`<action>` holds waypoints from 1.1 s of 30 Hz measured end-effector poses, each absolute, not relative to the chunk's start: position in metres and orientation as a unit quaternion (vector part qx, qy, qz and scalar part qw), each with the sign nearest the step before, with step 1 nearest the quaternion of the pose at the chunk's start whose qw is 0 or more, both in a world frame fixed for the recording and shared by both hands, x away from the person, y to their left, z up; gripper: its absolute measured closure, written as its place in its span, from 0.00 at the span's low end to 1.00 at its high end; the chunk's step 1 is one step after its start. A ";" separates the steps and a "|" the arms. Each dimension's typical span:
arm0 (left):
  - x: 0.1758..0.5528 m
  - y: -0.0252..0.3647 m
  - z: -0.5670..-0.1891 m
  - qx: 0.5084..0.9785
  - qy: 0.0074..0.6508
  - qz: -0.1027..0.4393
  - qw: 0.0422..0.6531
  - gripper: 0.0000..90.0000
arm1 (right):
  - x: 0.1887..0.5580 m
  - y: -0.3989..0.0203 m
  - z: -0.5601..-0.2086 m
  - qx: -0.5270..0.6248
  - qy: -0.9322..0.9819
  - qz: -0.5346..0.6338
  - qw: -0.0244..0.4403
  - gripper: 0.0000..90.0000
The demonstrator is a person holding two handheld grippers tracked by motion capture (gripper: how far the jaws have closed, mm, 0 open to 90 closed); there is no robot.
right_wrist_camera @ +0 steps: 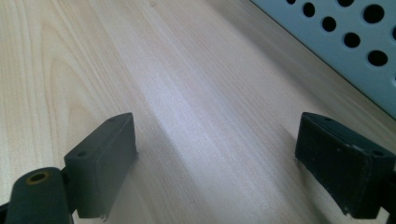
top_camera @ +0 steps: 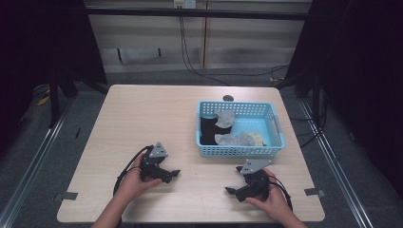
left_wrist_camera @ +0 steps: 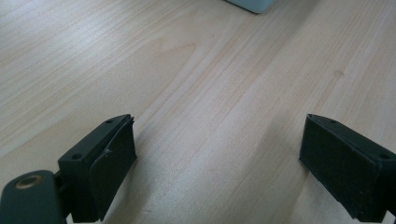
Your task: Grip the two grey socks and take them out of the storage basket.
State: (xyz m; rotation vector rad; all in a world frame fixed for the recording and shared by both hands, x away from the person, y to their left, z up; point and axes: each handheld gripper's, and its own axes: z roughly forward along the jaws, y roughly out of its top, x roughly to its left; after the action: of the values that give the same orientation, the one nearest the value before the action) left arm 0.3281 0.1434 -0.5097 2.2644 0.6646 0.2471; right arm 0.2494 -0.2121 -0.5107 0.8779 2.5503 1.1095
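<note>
A light-blue perforated basket (top_camera: 275, 124) stands on the right half of the wooden table (top_camera: 142, 118). In it lie a black cloth piece (top_camera: 207, 129), two grey pieces (top_camera: 235, 139) and a bit of something yellow (top_camera: 259, 138). My left gripper (top_camera: 171, 172) rests low on the table near the front left, held by a hand and pointing right, its jaws wide open over bare wood (left_wrist_camera: 218, 126). Just in front of the basket, my right gripper (top_camera: 233, 180) points left, also open with nothing between its jaws (right_wrist_camera: 215, 121). The basket wall (right_wrist_camera: 355, 42) runs along its right side, and a basket corner (left_wrist_camera: 252, 4) shows in the left gripper view.
A small dark round object (top_camera: 228, 98) sits at the table's far edge behind the basket. Grey tape tabs (top_camera: 69, 195) (top_camera: 314, 192) mark the front corners. Cables run over the floor beyond the table, with dark curtains on both sides.
</note>
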 end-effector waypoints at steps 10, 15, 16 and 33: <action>0.328 0.143 -0.510 0.884 0.260 0.097 0.376 0.11 | 0.253 -0.210 -0.504 0.307 0.881 0.346 0.100 0.16; 0.328 0.143 -0.510 0.884 0.260 0.097 0.376 0.11 | 0.256 -0.211 -0.495 0.316 0.894 0.308 0.073 0.17; 0.328 0.143 -0.510 0.884 0.260 0.096 0.375 0.11 | 0.258 -0.212 -0.491 0.322 0.900 0.290 0.054 0.18; 0.328 0.143 -0.510 0.884 0.260 0.097 0.376 0.11 | 0.281 -0.215 -0.430 0.320 0.928 0.192 0.016 0.24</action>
State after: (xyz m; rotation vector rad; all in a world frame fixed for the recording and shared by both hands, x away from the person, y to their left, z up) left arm 0.3281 0.1433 -0.5099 2.2611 0.6651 0.2481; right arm 0.2814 -0.2153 -0.4302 0.9938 2.8855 0.5969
